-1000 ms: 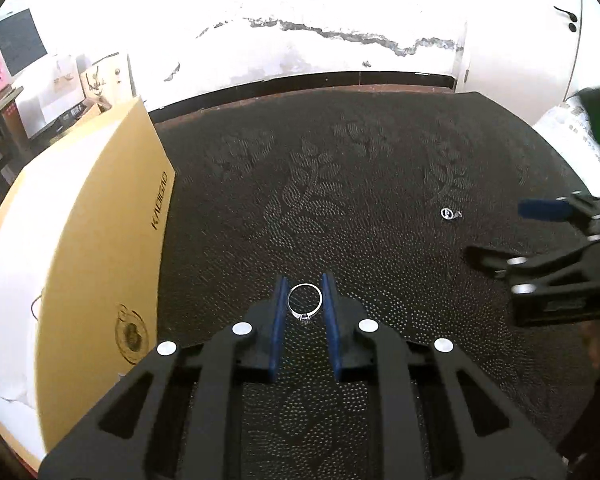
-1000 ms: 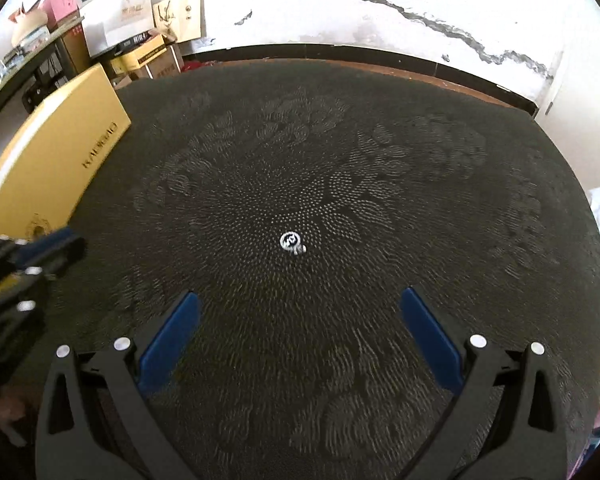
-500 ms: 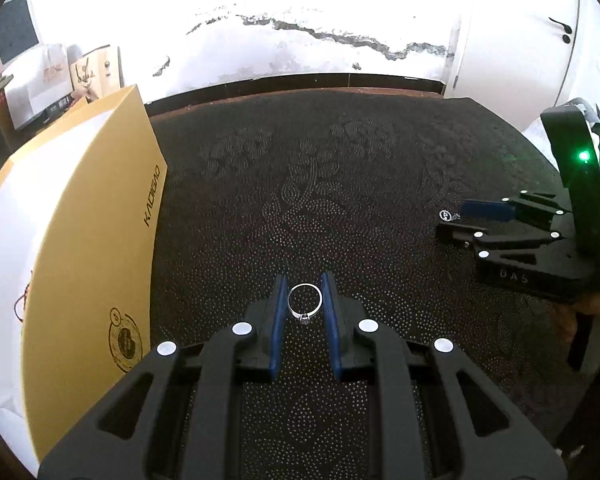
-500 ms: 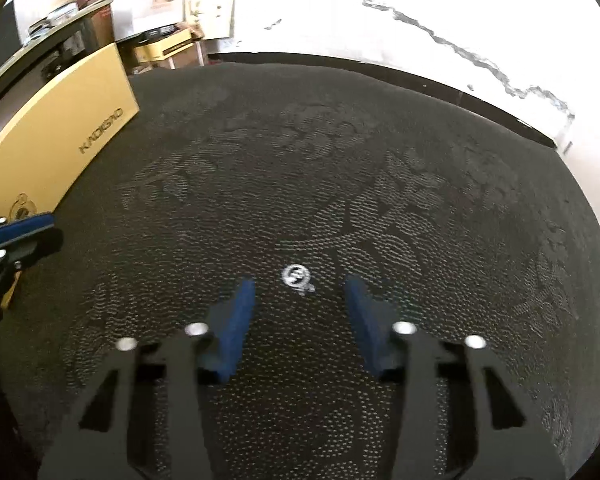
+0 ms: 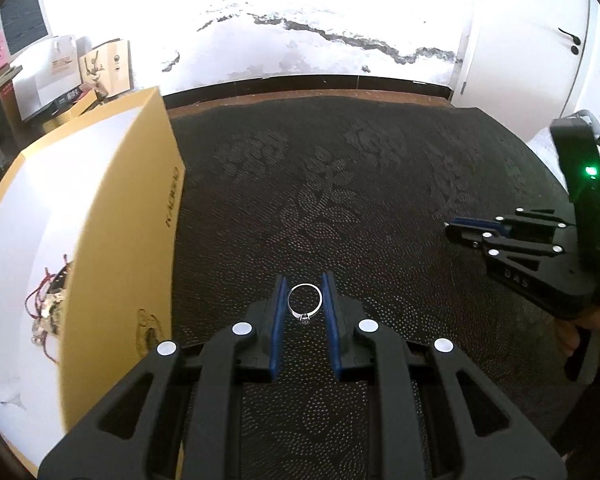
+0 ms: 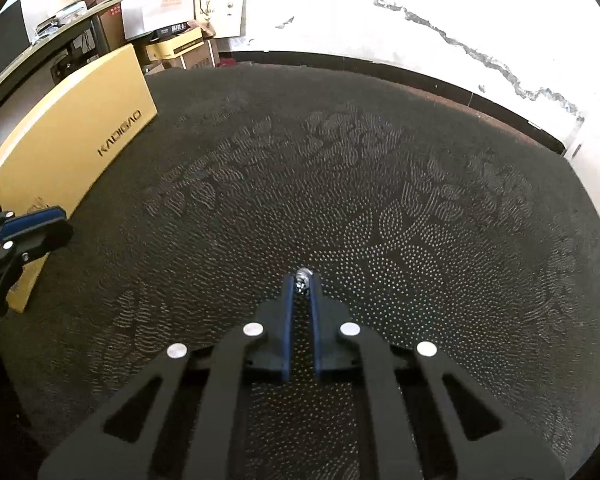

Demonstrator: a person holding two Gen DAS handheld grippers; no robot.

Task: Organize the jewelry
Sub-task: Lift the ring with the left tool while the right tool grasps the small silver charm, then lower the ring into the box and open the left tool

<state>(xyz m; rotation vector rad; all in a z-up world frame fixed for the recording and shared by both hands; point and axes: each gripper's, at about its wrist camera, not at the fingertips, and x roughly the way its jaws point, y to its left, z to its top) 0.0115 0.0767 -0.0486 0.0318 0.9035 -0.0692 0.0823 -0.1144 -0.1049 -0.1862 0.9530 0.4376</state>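
Jewelry comes first: a thin silver ring with a small stone [image 5: 304,307] sits pinched edge to edge between the blue-padded jaws of the left gripper [image 5: 304,307], held above the dark dotted floral cloth [image 5: 340,184] that covers the bench. A second piece, a small silvery studded trinket [image 6: 302,275], lies at the tips of the right gripper [image 6: 301,285], whose jaws are pressed nearly together on it; whether it has left the cloth cannot be told. Measured from the tan cardboard box lettered KADIGAO [image 5: 120,216], the ring hangs just beside its near wall, while the trinket and the right gripper are well apart from it, across the cloth. Inside the box, on its white lining, a tangle of red cord and beads [image 5: 46,312] already rests.

Judging by this, both pieces are headed for the box. Doing it well probably means lifting the trinket slowly, checking that the pinch at the tips holds, then carrying each piece over the box wall before loosening the jaws low over the lining.
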